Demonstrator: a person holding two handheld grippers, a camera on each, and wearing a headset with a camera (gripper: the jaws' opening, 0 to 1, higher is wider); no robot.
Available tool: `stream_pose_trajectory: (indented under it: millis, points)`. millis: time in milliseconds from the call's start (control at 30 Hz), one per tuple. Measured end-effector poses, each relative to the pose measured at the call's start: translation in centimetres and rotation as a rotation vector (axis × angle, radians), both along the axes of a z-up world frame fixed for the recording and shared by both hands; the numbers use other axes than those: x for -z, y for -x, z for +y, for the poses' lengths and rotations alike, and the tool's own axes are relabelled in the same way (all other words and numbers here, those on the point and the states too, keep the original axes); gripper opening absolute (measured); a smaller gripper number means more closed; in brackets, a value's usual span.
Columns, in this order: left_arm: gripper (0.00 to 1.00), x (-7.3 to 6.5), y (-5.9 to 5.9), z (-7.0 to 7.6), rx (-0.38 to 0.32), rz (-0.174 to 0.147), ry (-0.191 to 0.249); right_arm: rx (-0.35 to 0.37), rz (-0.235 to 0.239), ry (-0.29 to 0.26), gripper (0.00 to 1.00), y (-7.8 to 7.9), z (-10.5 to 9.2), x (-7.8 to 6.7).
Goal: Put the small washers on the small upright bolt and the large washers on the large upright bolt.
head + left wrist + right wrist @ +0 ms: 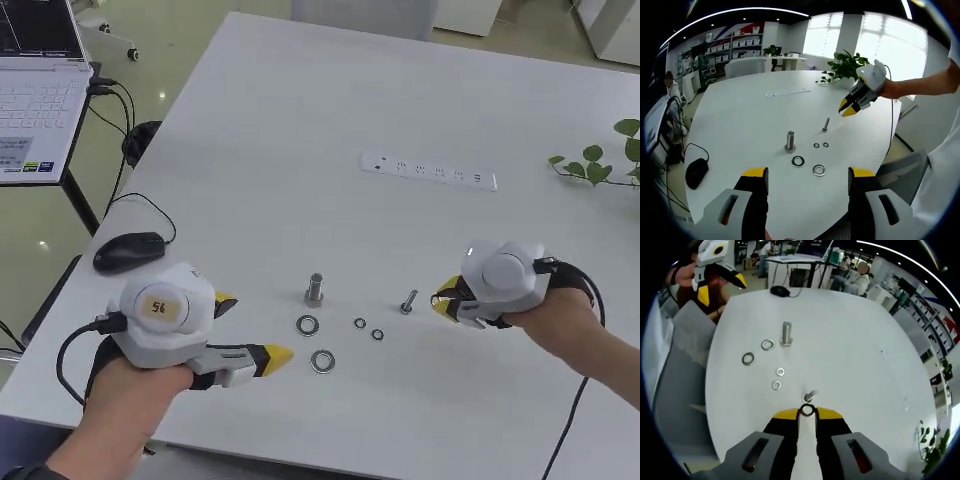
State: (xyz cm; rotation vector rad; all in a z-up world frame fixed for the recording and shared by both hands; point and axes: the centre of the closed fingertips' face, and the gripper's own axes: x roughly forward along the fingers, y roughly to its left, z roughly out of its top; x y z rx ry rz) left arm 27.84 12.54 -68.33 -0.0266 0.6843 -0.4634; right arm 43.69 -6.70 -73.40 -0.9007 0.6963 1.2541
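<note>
The large upright bolt point(314, 289) stands mid-table, with the small upright bolt point(408, 301) to its right. Two large washers point(307, 324) point(322, 360) lie flat in front of the large bolt. Between the bolts lie two small washers point(360, 323) point(377, 334). My right gripper point(442, 300) hovers just right of the small bolt point(810, 395), shut on a small washer point(807, 410) held at its tips. The left gripper point(250, 328) stands open left of the washers, nothing between its fingers point(755, 173).
A white power strip point(428, 170) lies farther back on the white table point(300, 150). A black mouse point(128, 251) and its cable sit near the left edge. A laptop point(35, 90) stands on a side stand at left. Plant leaves point(600, 165) reach in at right.
</note>
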Motion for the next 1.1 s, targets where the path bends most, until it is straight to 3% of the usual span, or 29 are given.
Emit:
stream_pose_trajectory:
  millis: [300,600,1100]
  points:
    - [0.64,0.0,-0.1,0.1,-0.001,0.0,-0.001,-0.021,0.027,0.033,0.12,-1.4,1.1,0.4]
    - [0.64,0.1,-0.2,0.3,-0.012,0.002,0.002,-0.053,0.052,0.063,0.12,-1.7,2.2,1.1]
    - [0.64,0.2,-0.1,0.8,-0.029,0.006,0.007,-0.084,0.074,0.111,0.13,-1.7,2.5,2.4]
